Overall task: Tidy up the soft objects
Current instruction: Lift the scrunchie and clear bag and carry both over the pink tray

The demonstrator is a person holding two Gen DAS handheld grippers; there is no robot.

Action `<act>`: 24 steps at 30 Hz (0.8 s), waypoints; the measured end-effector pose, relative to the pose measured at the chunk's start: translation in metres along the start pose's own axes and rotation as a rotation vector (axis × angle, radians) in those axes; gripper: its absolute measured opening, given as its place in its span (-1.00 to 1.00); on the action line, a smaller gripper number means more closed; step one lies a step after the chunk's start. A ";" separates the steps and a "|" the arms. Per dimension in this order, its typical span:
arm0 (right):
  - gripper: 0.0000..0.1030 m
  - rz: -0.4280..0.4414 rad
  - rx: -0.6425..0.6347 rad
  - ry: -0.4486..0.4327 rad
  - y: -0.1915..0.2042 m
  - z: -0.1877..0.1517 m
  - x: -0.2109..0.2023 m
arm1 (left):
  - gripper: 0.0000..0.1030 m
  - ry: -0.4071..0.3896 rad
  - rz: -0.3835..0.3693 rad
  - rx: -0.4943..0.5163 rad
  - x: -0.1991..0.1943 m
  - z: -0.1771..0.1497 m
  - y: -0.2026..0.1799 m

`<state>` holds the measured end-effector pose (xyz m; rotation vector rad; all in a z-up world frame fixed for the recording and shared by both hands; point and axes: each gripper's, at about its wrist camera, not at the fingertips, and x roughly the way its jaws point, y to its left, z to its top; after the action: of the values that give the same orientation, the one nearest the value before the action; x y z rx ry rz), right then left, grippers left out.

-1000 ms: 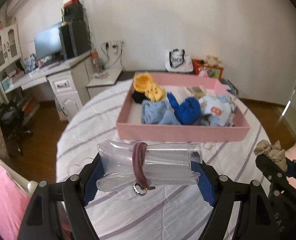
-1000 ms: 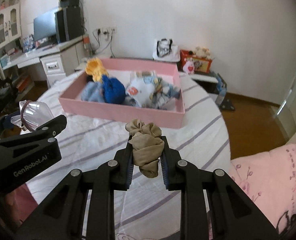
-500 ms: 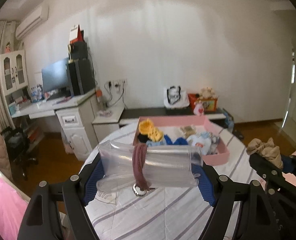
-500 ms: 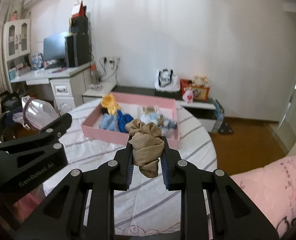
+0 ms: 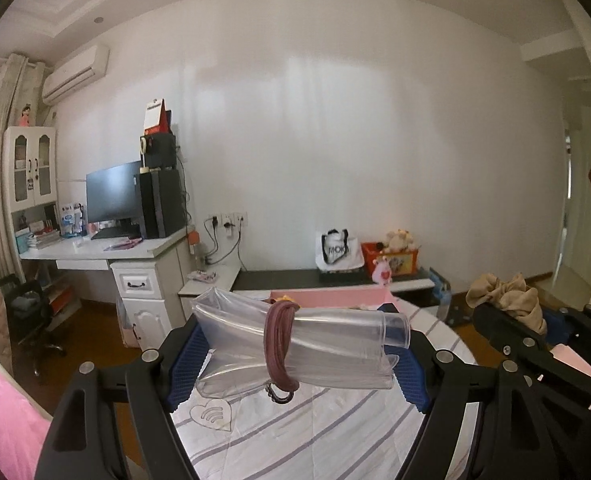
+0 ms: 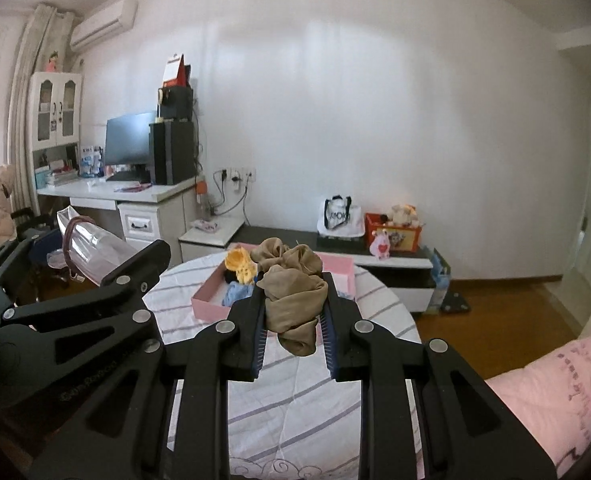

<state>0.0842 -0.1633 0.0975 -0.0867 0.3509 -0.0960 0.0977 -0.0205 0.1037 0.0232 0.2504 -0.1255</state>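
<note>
Soft stuff: two pieces up in the air in my grippers, the rest sitting in the pink box (image 6: 273,300) on the striped round table (image 6: 295,400).
Far left of the room: white desk (image 5: 95,252) with a monitor (image 5: 111,200) and a black tower, AC unit high on the wall.
Left gripper (image 5: 295,354): jaws clamped from both sides on a clear inflated plastic pouch (image 5: 327,344), lying crosswise between the blue pads.
Hair tie: a maroon hair band (image 5: 277,344) wraps around the pouch's middle, small ring hanging under it.
Pink box, left view: mostly hidden behind the pouch, only the far rim shows.
Pink box, right view: yellow knit thing (image 6: 239,266) and something light blue inside; the rest is blocked, so can't really tell what else is in there.
Right gripper (image 6: 293,320): jaws squeezed on a tan scrunchie (image 6: 291,292), bunched fabric sticking out above and below the pads, held above the table on the near side of the box.
Far right: pink floral pillow (image 6: 555,396) at the edge, wood floor behind it.
</note>
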 end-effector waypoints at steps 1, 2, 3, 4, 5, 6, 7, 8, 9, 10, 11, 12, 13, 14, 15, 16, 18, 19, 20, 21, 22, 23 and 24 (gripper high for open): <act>-0.59 0.002 0.001 -0.006 0.001 0.000 -0.002 | 0.49 -0.005 0.000 -0.002 -0.004 -0.002 0.002; -0.59 0.003 0.000 -0.012 0.001 0.000 -0.004 | 0.49 -0.012 0.001 -0.003 -0.009 -0.003 0.003; -0.59 0.003 -0.002 -0.017 0.002 0.001 -0.006 | 0.49 -0.016 0.004 -0.005 -0.012 -0.008 0.003; -0.59 0.002 -0.004 -0.022 0.003 0.001 -0.007 | 0.49 -0.021 0.005 -0.006 -0.016 -0.010 0.004; -0.59 0.002 -0.004 -0.027 0.004 0.001 -0.009 | 0.48 -0.024 0.006 -0.007 -0.013 -0.011 0.003; -0.59 0.003 -0.003 -0.030 0.004 0.001 -0.010 | 0.48 -0.026 0.007 -0.010 -0.013 -0.013 0.003; -0.59 0.004 -0.002 -0.031 0.004 0.001 -0.010 | 0.48 -0.027 0.007 -0.012 -0.014 -0.016 0.003; -0.59 0.004 -0.003 -0.032 0.004 0.000 -0.010 | 0.48 -0.029 0.007 -0.014 -0.017 -0.018 0.004; -0.59 0.004 -0.003 -0.030 0.005 0.000 -0.010 | 0.47 -0.028 0.008 -0.014 -0.014 -0.020 0.002; -0.59 0.005 -0.002 -0.030 0.005 -0.001 -0.011 | 0.47 -0.028 0.008 -0.014 -0.011 -0.020 0.002; -0.59 0.008 0.000 -0.029 -0.001 -0.006 -0.014 | 0.47 -0.027 0.008 -0.015 -0.011 -0.023 0.003; -0.59 0.009 0.001 -0.028 0.000 -0.007 -0.014 | 0.47 -0.027 0.008 -0.016 -0.012 -0.025 0.004; -0.59 0.008 0.001 -0.028 0.000 -0.007 -0.014 | 0.47 -0.027 0.008 -0.017 -0.012 -0.026 0.004; -0.59 0.007 0.001 -0.027 0.000 -0.007 -0.013 | 0.46 -0.027 0.009 -0.015 -0.012 -0.026 0.004; -0.59 0.007 0.000 -0.028 0.000 -0.007 -0.014 | 0.46 -0.028 0.009 -0.013 -0.012 -0.027 0.004; -0.59 0.006 0.000 -0.028 0.000 -0.007 -0.014 | 0.46 -0.029 0.008 -0.013 -0.011 -0.027 0.004; -0.59 0.007 0.001 -0.027 -0.001 -0.007 -0.014 | 0.46 -0.030 0.008 -0.016 -0.011 -0.027 0.003; -0.59 0.007 0.001 -0.027 -0.001 -0.007 -0.014 | 0.46 -0.030 0.008 -0.016 -0.010 -0.026 0.004; -0.59 0.006 -0.001 -0.027 -0.001 -0.007 -0.014 | 0.46 -0.030 0.009 -0.014 -0.010 -0.027 0.004; -0.59 0.006 -0.002 -0.026 0.000 -0.008 -0.014 | 0.46 -0.030 0.011 -0.013 -0.009 -0.025 0.003; -0.59 0.007 0.000 -0.025 -0.001 -0.008 -0.013 | 0.46 -0.030 0.012 -0.012 -0.009 -0.026 0.003; -0.59 0.009 0.001 -0.024 -0.001 -0.008 -0.012 | 0.46 -0.028 0.013 -0.012 -0.007 -0.026 0.003; -0.59 0.011 0.003 -0.021 -0.002 -0.009 -0.011 | 0.46 -0.028 0.013 -0.012 -0.005 -0.025 0.000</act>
<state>0.0702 -0.1646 0.0930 -0.0824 0.3297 -0.0850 0.0867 -0.0187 0.0808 0.0112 0.2232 -0.1117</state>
